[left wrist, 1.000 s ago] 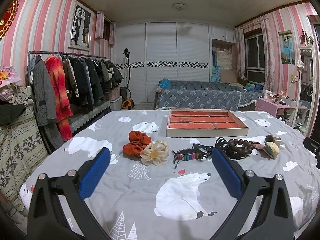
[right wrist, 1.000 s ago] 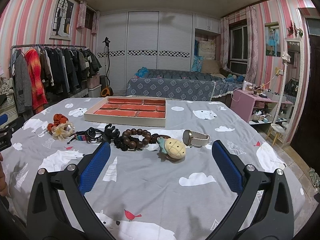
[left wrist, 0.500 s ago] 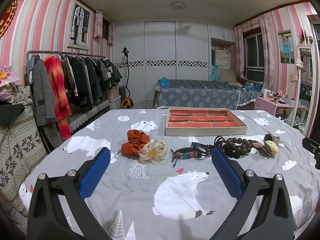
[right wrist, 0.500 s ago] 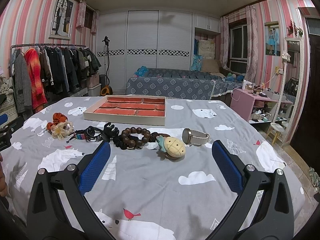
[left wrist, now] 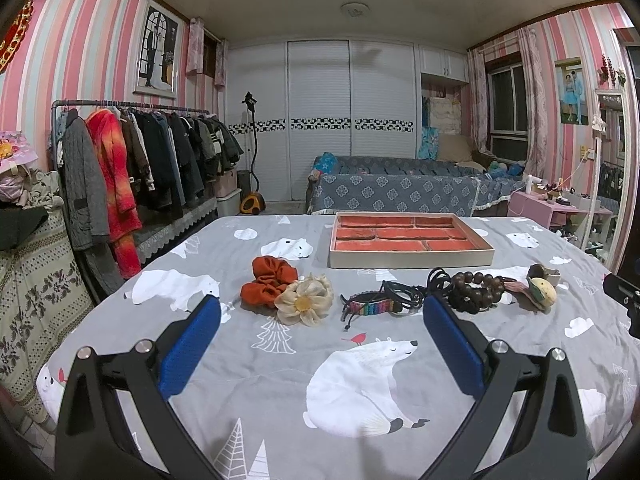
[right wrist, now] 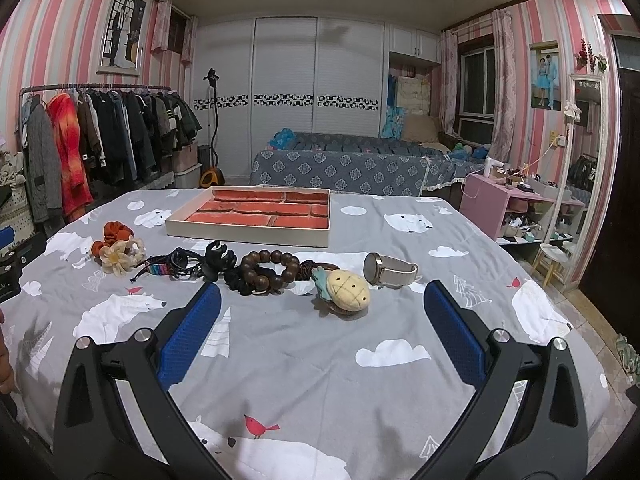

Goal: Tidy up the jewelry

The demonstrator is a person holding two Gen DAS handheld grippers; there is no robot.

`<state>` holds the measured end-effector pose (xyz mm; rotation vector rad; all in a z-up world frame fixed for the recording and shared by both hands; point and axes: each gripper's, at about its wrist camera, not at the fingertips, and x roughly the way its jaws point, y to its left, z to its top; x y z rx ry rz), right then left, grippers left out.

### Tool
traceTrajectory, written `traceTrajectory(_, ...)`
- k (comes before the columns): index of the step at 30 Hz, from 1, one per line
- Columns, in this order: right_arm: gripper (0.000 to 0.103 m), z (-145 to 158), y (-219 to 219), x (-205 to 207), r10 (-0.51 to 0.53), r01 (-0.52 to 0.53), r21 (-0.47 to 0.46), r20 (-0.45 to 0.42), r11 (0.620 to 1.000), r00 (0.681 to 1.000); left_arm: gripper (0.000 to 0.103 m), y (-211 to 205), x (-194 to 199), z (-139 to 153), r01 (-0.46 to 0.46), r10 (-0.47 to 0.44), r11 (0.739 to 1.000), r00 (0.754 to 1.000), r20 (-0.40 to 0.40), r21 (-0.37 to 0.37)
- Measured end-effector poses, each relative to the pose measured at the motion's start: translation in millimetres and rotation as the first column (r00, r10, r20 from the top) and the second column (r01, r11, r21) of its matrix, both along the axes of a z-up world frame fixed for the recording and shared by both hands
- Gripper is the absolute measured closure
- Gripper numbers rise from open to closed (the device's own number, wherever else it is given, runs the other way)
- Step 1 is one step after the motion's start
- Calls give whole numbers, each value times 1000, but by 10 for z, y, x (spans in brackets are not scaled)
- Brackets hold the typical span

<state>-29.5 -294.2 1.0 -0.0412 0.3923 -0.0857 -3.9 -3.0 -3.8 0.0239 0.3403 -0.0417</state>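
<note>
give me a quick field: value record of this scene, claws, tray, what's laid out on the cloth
left claw: open, empty
right claw: open, empty
tray: red-lined, nothing seen in compartments
cloth: grey, polar bear print
row, left to right: orange scrunchie, flower tie, woven bracelets, bead bracelet, pineapple plush, watch
task progress: nothing placed yet

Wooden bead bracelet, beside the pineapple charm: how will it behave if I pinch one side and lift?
The wooden bead bracelet is strung, so it will probably sag limp. Round glossy beads may slip between pads. It touches dark cords, which might drag along.
</note>
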Motion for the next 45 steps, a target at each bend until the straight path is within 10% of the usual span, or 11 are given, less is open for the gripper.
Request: traceTrajectory(45,4,-417,-370,1270,-4,-1,-20,-234,1000,972,4,-426,1045,-317,93,-89,996,981,-174,16)
